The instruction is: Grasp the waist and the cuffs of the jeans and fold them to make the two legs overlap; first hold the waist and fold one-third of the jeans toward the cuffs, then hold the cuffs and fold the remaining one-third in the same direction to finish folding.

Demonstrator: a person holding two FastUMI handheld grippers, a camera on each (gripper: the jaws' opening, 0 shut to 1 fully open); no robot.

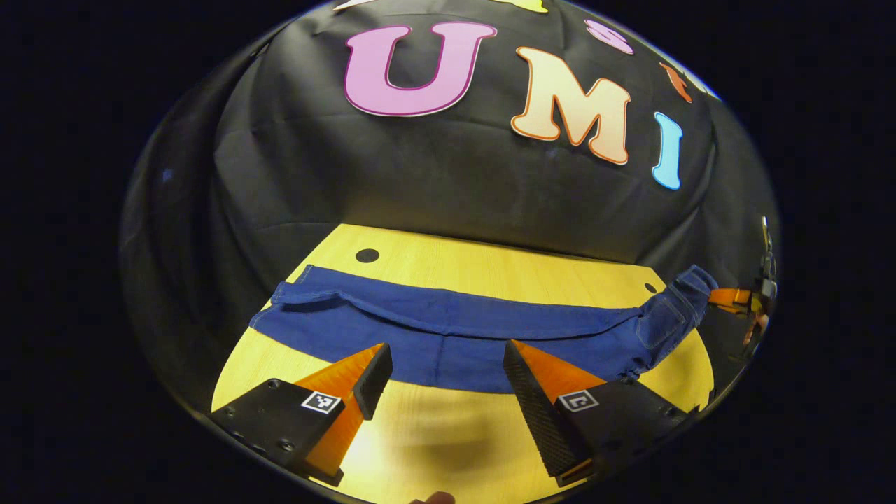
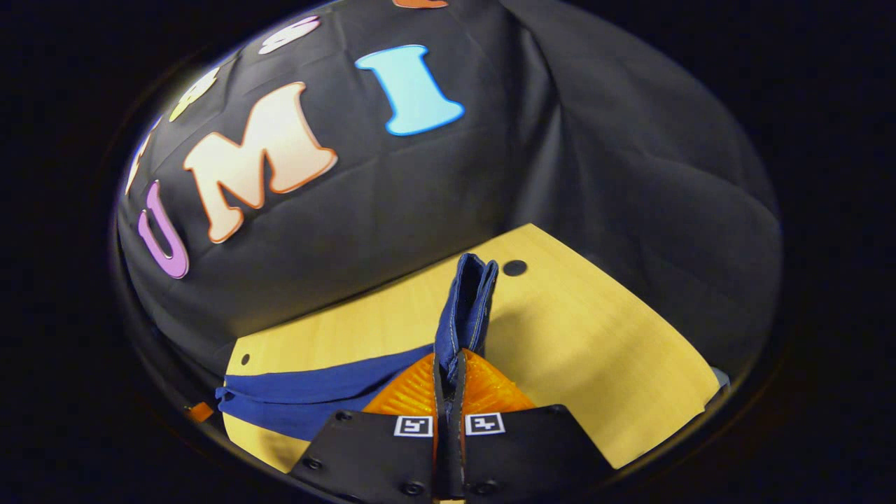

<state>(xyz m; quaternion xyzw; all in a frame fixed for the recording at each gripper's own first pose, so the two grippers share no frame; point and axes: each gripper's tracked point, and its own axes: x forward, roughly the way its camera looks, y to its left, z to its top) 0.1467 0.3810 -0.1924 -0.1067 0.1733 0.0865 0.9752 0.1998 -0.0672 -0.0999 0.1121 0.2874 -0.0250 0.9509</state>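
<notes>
Right gripper point(image 2: 448, 371) clenched on waist end of blue denim jeans point(image 1: 448, 329), lifted off yellow wooden bench point(image 1: 490, 269). Left gripper point(image 1: 444, 381) released, hovering near leg edge. Legs appear already overlapped lengthwise; both one-third folds judged outstanding.

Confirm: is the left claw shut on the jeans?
No, the left claw stands open above the jeans, gripping nothing.

I'm working in what looks like a staged recording booth: black cloth wall point(image 1: 448, 175) draped behind a bare wooden table point(image 2: 595, 336).
</notes>
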